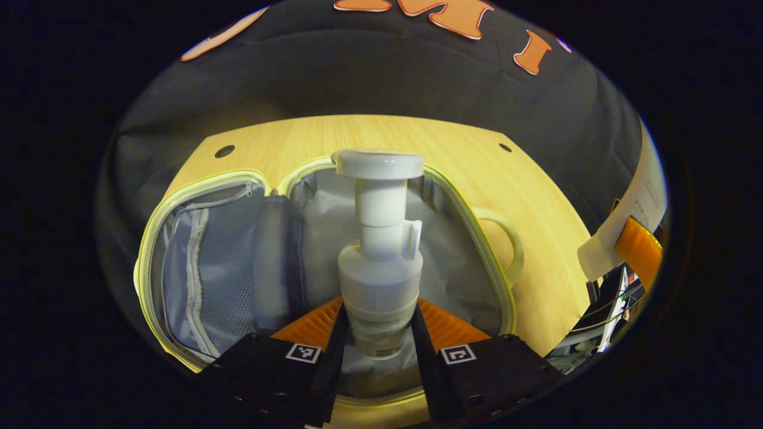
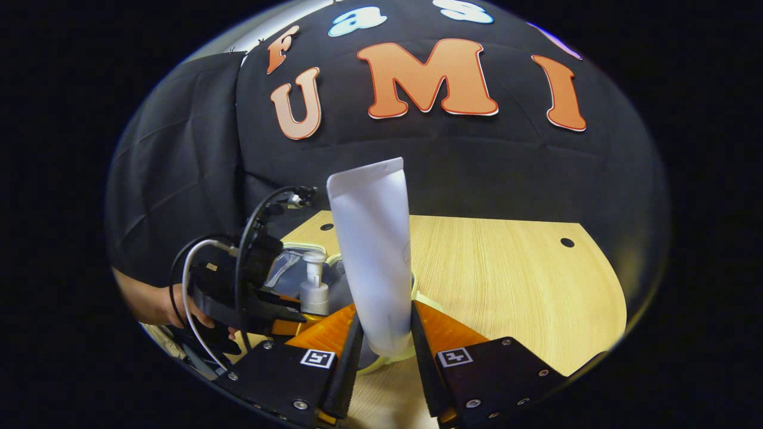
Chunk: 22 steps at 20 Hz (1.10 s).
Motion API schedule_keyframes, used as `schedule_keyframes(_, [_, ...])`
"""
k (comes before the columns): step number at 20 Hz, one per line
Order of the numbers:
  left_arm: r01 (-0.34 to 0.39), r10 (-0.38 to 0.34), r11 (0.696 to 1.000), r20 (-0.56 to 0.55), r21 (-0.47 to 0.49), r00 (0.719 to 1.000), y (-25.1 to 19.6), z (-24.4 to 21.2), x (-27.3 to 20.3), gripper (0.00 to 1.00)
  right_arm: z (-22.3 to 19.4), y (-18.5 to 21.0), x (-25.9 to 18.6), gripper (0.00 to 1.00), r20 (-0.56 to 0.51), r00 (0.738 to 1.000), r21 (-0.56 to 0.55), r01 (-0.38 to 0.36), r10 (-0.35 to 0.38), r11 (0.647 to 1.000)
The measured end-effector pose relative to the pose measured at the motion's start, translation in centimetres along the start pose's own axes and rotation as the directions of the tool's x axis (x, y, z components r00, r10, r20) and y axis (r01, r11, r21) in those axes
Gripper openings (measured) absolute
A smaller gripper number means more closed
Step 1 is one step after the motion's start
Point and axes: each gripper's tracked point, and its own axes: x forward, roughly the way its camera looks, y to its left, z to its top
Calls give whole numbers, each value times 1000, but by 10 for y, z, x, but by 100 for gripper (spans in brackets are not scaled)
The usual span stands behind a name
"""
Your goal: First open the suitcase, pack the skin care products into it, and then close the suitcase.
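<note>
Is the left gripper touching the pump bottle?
Touching. The left gripper view shows the left gripper with both fingers pressed against the sides of the pump bottle, holding it upright over the open suitcase.

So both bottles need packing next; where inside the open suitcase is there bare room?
The grey lining behind the white pump bottle, up to the yellow-trimmed rim, is bare. The mesh-pocket half lies flat. The left gripper crowds the near edge; the right gripper holds the white tube.

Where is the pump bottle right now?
The pump bottle stands upright between the left gripper fingers, above the open suitcase on the table.
</note>
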Motion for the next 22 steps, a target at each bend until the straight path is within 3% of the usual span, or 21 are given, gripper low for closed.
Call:
schedule_keyframes(7, [-40, 32, 997, -129, -65, 991, 15, -13, 40, 58, -4, -4, 15, 48, -31, 999, 29, 22, -22, 999])
schedule_keyframes(11, [-92, 78, 992, -149, -92, 986, 20, -13, 44, 59, -9, -4, 24, 48, -60, 998, 38, 17, -15, 999])
schedule_keyframes(14, [-78, 67, 992, -102, -104, 993, 19, -3, 40, 63, -14, -1, 32, 48, -88, 996, 48, -3, 7, 999])
schedule_keyframes(17, [-39, 33, 991, -46, -131, 998, 16, 7, 24, 76, -17, 5, 39, 48, -109, 994, 64, -22, 29, 998])
schedule_keyframes(22, [-62, 75, 991, 112, -119, 991, 36, 34, -22, 94, -28, 20, 54, 48, -162, 984, 76, -67, 79, 995])
